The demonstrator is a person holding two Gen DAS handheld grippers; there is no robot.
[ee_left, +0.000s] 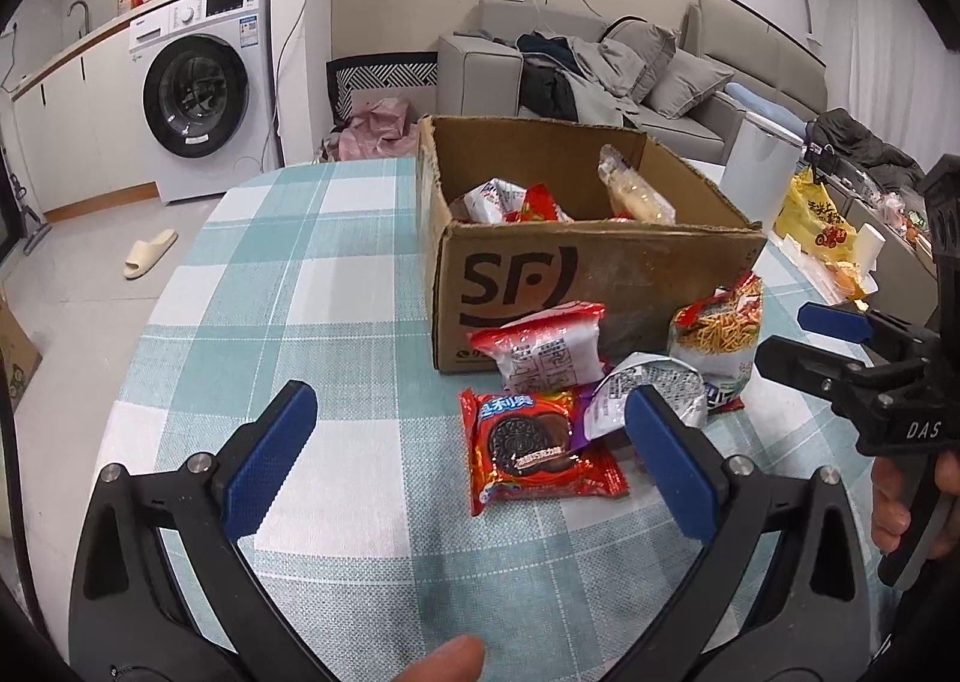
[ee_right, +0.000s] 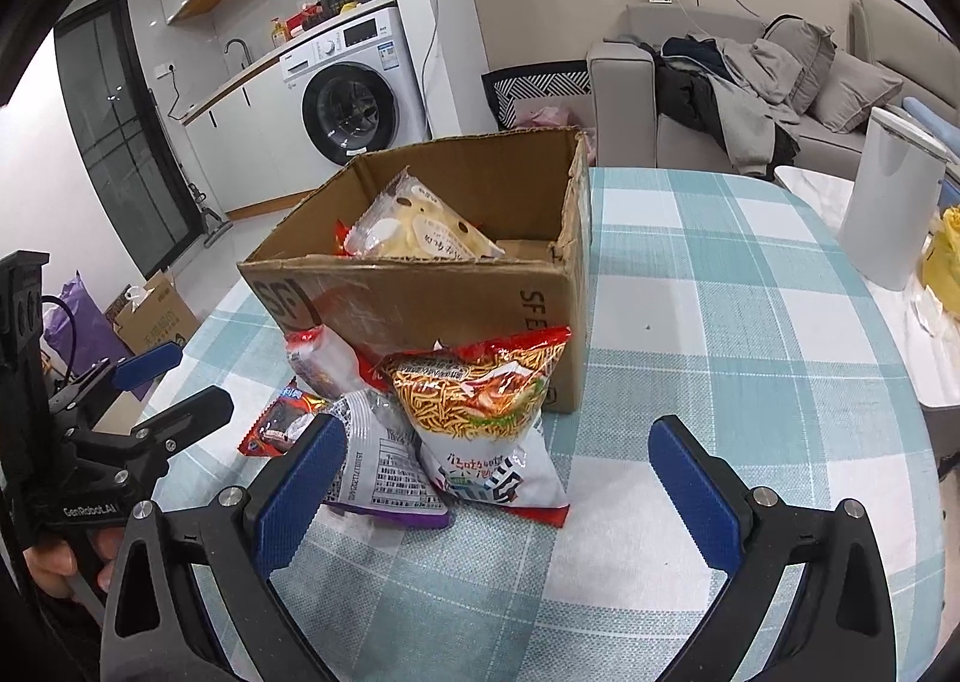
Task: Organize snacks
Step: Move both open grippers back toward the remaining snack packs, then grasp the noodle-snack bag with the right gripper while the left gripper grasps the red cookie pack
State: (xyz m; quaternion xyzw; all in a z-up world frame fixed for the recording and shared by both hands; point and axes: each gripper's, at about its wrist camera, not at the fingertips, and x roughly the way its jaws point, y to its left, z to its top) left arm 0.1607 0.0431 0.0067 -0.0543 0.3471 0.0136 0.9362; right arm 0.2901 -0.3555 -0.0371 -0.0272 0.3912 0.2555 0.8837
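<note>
**Four packets waiting in front of the half-filled box**

The snacks still to be sorted are lying in a loose cluster on the checked tablecloth, right against the front wall of the cardboard box. The noodle-snack bag is leaning on that wall, standing nearly upright with its long axis running up and down and its printed face turned toward the right wrist camera. Beside it the silver-and-purple packet is lying tilted, partly over the biscuit packet, which is resting flat, face up, its long axis running roughly left to right in the left wrist view. The red-and-white packet is propped against the box behind them.

Inside the box a pale bread packet is leaning against the wall, with red wrappers beside it, so the box is probably serving as the collecting place.

The left gripper is hovering wide apart and empty, the biscuit packet lying between its pads. The right gripper is likewise spread wide and carrying nothing, lined up on the noodle-snack bag. A white bin is standing well apart at the table's edge.
</note>
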